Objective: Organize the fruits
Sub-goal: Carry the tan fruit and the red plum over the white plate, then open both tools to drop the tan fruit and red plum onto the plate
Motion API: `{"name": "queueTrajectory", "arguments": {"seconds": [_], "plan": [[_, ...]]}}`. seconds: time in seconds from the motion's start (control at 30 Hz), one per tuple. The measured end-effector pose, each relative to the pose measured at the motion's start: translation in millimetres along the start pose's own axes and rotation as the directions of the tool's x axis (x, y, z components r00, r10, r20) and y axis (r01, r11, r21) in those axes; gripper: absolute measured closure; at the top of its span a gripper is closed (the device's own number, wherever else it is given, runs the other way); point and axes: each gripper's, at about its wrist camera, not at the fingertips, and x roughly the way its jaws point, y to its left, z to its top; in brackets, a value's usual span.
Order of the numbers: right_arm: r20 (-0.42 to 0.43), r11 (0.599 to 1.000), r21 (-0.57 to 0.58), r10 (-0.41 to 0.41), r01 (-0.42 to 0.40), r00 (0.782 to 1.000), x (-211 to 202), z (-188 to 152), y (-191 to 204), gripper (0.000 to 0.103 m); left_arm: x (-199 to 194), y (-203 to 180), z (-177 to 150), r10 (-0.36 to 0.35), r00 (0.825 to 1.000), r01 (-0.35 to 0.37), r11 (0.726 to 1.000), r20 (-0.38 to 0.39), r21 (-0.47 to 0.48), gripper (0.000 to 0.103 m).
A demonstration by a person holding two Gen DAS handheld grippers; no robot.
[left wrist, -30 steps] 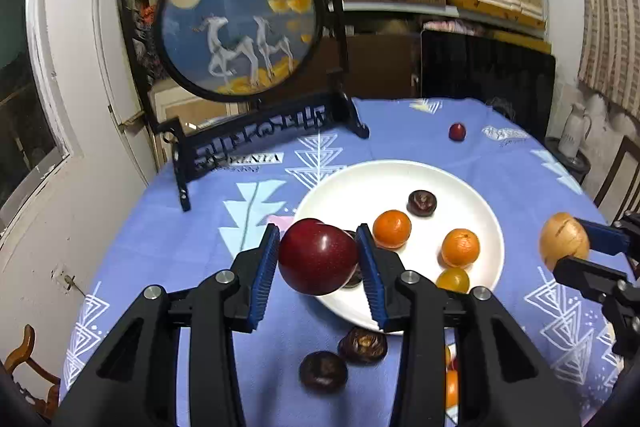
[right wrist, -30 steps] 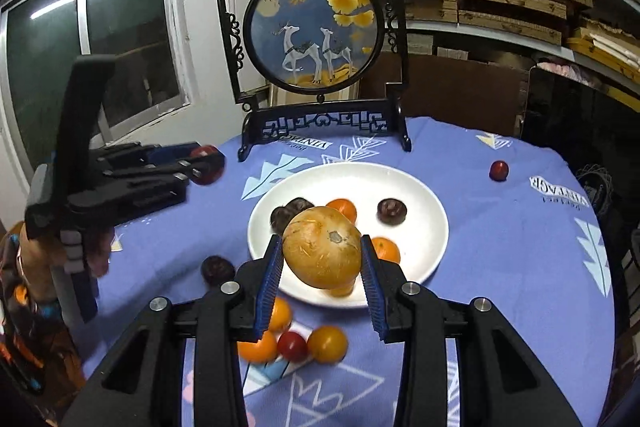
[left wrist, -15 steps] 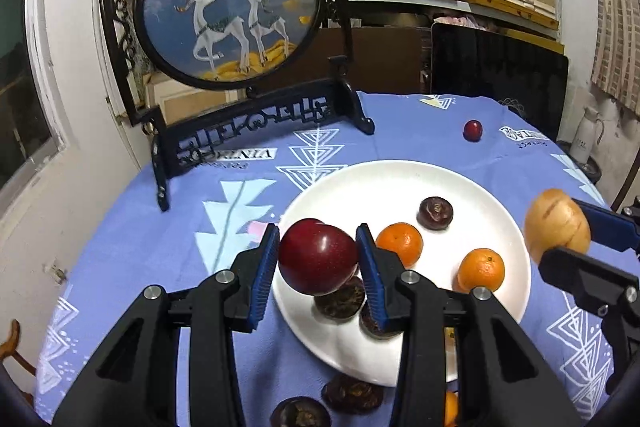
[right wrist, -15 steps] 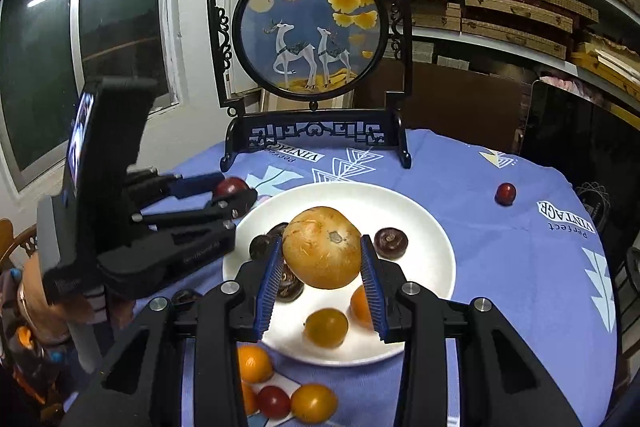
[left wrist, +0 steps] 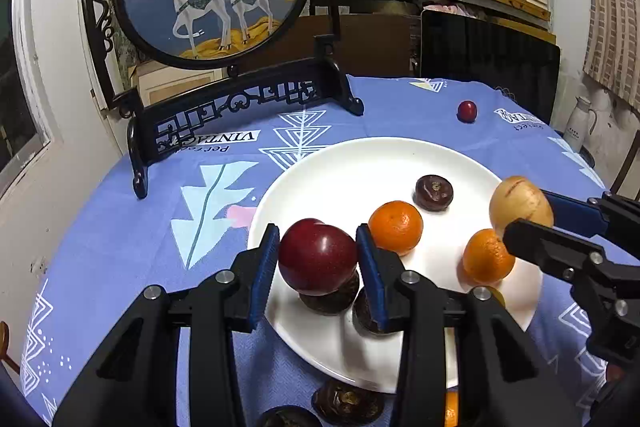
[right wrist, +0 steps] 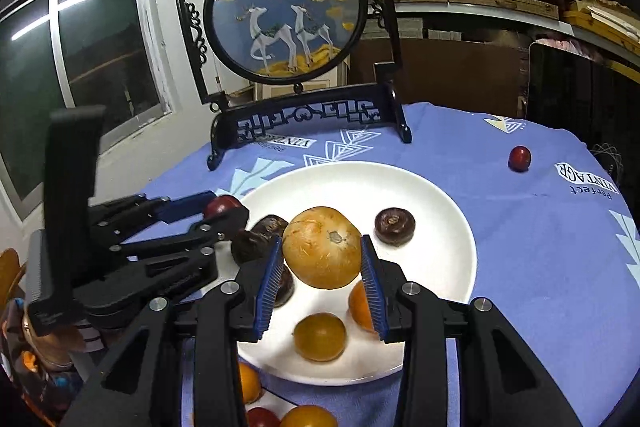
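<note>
Left gripper (left wrist: 317,259) clamps red plum (left wrist: 317,257), right gripper (right wrist: 322,261) clamps yellow fruit (right wrist: 322,247), both over plate (left wrist: 360,163); next: lower, release.

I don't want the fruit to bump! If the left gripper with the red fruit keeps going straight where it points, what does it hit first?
Probably the dark brown fruit lying on the white plate, just under the red fruit held in the left gripper. Depth is hard to judge; it might land on bare plate instead.
</note>
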Motion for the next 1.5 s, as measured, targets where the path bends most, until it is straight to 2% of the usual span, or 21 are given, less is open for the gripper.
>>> {"name": "queueTrajectory", "arguments": {"seconds": [0.23, 0.57, 0.6, 0.63, 0.67, 0.73, 0.87, 1.2, 1.5], "plan": [[-0.008, 1.0, 0.004, -0.001, 0.001, 1.0, 3, -2, -2, 0.064, 3, -2, -2, 0.004, 1.0, -0.004, 1.0, -0.013, 0.015, 0.064], [-0.006, 0.999, 0.01, -0.032, 0.032, 0.999, 9, -3, -3, 0.063, 1, -4, -1, 0.021, 1.0, -0.022, 1.0, 0.015, 0.019, 0.063], [0.005, 0.998, 0.014, -0.054, 0.054, 0.999, 10, -4, -4, 0.06, 1, -3, -1, 0.024, 0.999, -0.025, 1.0, 0.021, 0.009, 0.063], [0.014, 0.998, 0.021, -0.063, 0.063, 0.998, 11, -5, -7, 0.053, 1, -2, -1, 0.025, 0.999, -0.025, 1.0, 0.023, 0.0, 0.057], [0.024, 0.997, 0.036, -0.073, 0.072, 0.997, 10, -6, -10, 0.038, 1, -1, -1, 0.032, 0.999, -0.031, 0.999, 0.028, -0.006, 0.043], [0.031, 0.995, 0.067, -0.079, 0.077, 0.996, 7, -5, -19, 0.037, -1, 0, -2, 0.047, 0.998, -0.047, 0.999, 0.048, -0.012, 0.035], [0.039, 0.993, 0.091, -0.08, 0.076, 0.996, 4, -5, -26, 0.036, -5, 5, 0, 0.041, 0.997, -0.039, 0.999, 0.06, -0.028, 0.035], [0.028, 0.998, 0.048, -0.052, 0.051, 0.998, 6, -11, -19, 0.029, -10, 4, -4, 0.044, 0.996, -0.045, 0.999, 0.084, 0.014, 0.032], [0.014, 0.998, -0.001, -0.06, 0.06, 0.998, 9, -13, -14, 0.028, -10, 4, -3, 0.032, 0.996, -0.034, 0.999, 0.082, 0.017, 0.029]]}}
